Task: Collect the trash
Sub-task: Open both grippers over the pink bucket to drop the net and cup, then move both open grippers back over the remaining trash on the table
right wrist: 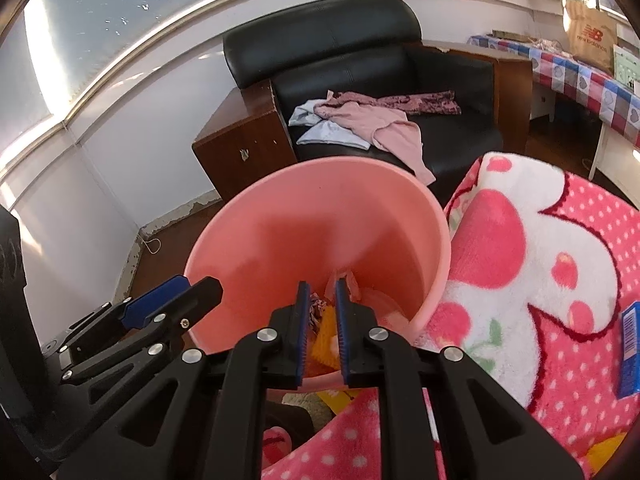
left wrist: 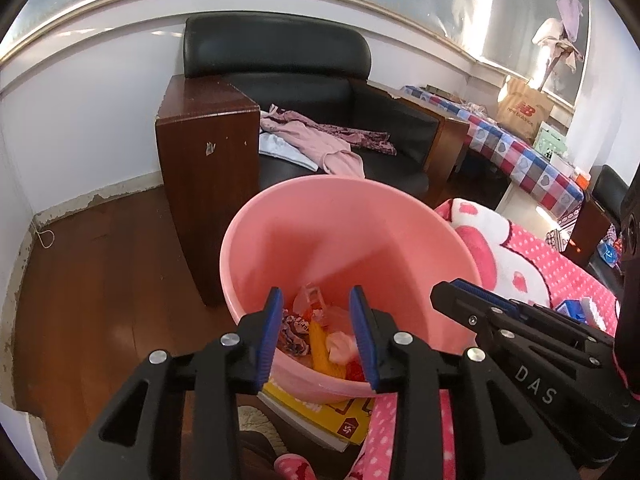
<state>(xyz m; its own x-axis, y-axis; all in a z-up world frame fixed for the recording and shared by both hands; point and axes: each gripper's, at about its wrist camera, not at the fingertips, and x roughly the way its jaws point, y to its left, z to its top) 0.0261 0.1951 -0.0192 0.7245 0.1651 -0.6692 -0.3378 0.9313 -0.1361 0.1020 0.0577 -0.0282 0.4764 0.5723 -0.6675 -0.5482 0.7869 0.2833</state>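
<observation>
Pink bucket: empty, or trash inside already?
Not empty. The pink bucket holds a low pile of wrappers and scraps at the bottom, well below its rim.

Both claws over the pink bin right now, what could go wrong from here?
1. The pink bin sits partly on a yellow book and the blanket; a bump from either claw could tip it.
2. The left claw is open over the trash while the right claw hangs close beside it; they may collide.
</observation>
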